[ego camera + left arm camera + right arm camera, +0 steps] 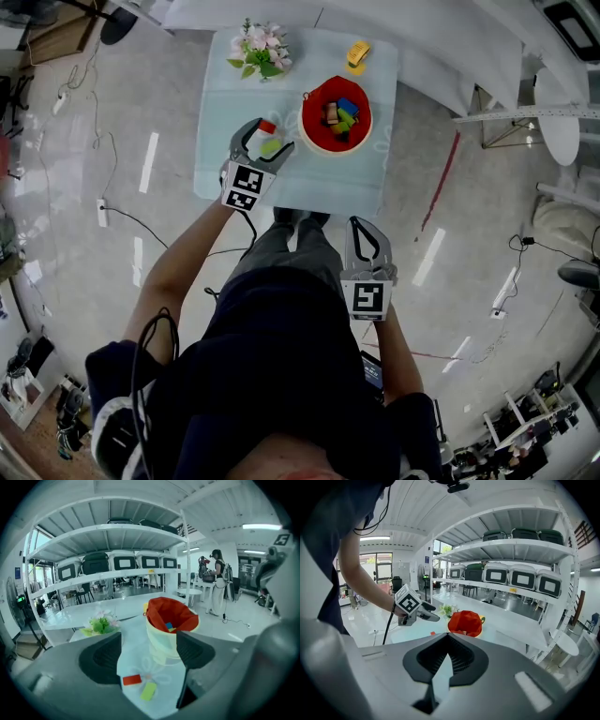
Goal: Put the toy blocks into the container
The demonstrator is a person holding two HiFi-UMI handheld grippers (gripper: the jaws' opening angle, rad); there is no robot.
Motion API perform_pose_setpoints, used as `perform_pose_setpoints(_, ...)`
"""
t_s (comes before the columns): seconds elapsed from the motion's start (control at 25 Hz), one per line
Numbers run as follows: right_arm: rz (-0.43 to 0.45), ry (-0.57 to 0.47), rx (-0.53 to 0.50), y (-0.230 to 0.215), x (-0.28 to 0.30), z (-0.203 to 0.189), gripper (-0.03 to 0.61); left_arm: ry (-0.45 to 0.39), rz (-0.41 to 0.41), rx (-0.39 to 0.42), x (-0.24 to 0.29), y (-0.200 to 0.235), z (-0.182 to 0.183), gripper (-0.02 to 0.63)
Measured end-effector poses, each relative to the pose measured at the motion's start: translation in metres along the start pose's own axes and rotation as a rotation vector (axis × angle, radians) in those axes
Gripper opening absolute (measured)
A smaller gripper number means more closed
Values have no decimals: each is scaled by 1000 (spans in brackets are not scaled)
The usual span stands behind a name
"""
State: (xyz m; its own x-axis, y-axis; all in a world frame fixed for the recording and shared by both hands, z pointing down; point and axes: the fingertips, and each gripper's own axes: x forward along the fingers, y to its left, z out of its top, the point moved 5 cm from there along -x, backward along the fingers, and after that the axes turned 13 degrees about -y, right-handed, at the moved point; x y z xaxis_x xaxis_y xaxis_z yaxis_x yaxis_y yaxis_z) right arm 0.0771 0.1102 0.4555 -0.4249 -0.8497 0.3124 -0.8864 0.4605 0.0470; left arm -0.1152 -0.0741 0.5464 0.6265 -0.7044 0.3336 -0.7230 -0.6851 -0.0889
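On the pale blue table [220, 141] lie a red block [267, 127] and a lime green block [271, 146]. My left gripper [273, 135] hovers over both, open, the pads touching neither. From the left gripper view, the red block [131, 679] and the green block [148, 691] lie side by side between the jaws of the left gripper [149, 656]. Just right of them stands the red container [306, 124] with several coloured blocks [339, 114] inside; it is also seen ahead as the container [171, 620]. My right gripper [362, 227] is off the table's near edge, shut and empty, jaws together [447, 638].
A small flower bunch [261, 52] sits at the table's far left corner and a yellow toy [357, 54] at the far right. Cables [122, 216] trail over the floor to the left. A person [219, 585] stands in the distance beyond shelving.
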Motion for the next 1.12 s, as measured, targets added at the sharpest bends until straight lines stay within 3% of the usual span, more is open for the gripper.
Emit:
perform_pose_setpoints(0.44, 7, 23, 0, 0, 2, -5, 0, 217, -59, 78, 4, 1, -91, 379)
perform_pose_setpoints(1.12, 28, 54, -7, 2, 12, -8, 0, 402, -201, 118, 30, -5, -169, 313)
